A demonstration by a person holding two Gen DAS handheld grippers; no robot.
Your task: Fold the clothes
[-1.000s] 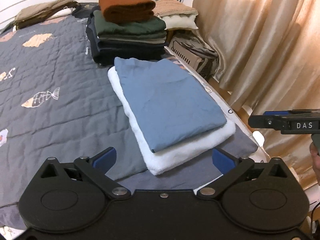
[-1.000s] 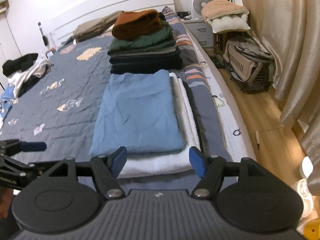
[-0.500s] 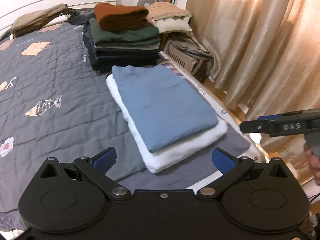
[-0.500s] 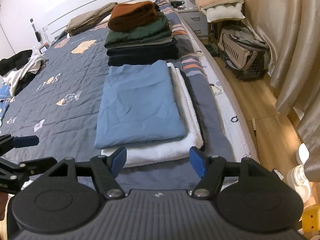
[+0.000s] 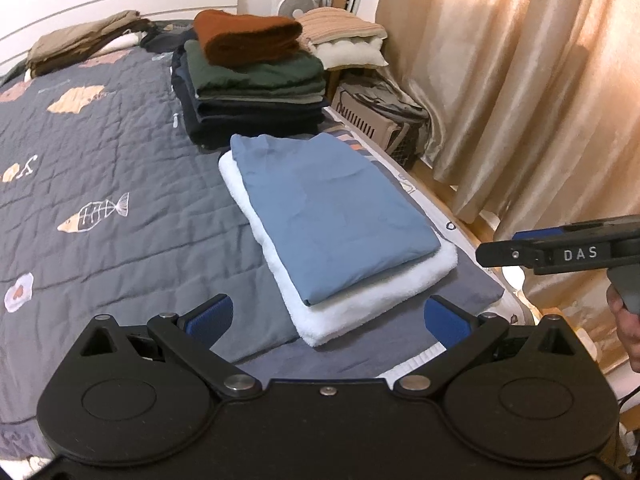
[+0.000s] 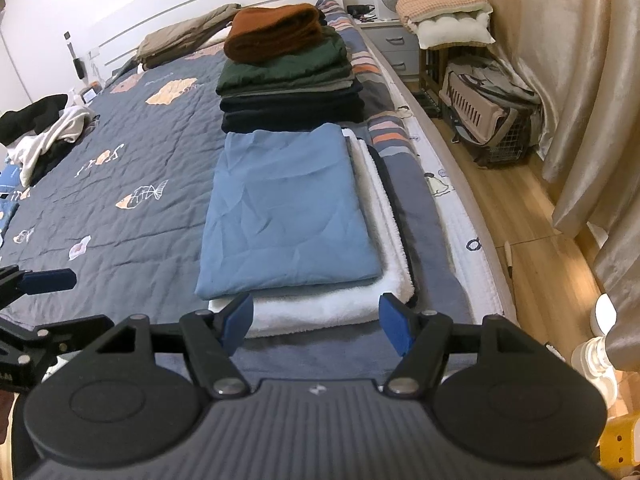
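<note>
Both grippers, left gripper (image 5: 326, 318) and right gripper (image 6: 316, 322), jaws wide, empty; folded blue shirt (image 6: 286, 210) mid-frame atop white towel (image 6: 320, 306).

Your bed's grey fish-print quilt (image 6: 132, 168) carries a folded white fleece towel (image 6: 384, 216), a dark folded-clothes stack (image 6: 292, 108), and loose black-and-white garments (image 6: 44, 132).

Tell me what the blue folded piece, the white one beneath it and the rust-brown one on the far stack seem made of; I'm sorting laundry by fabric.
Flat folded blue garment: thin woven cloth, probably cotton, matte with fine creases.
Thick folded white layer under it: plush fleece or terry, its edge fuzzy and bulky.
Folded rust-brown piece on top of the dark stack: likely a fuzzy knit or fleece, its folds soft and rounded.
</note>
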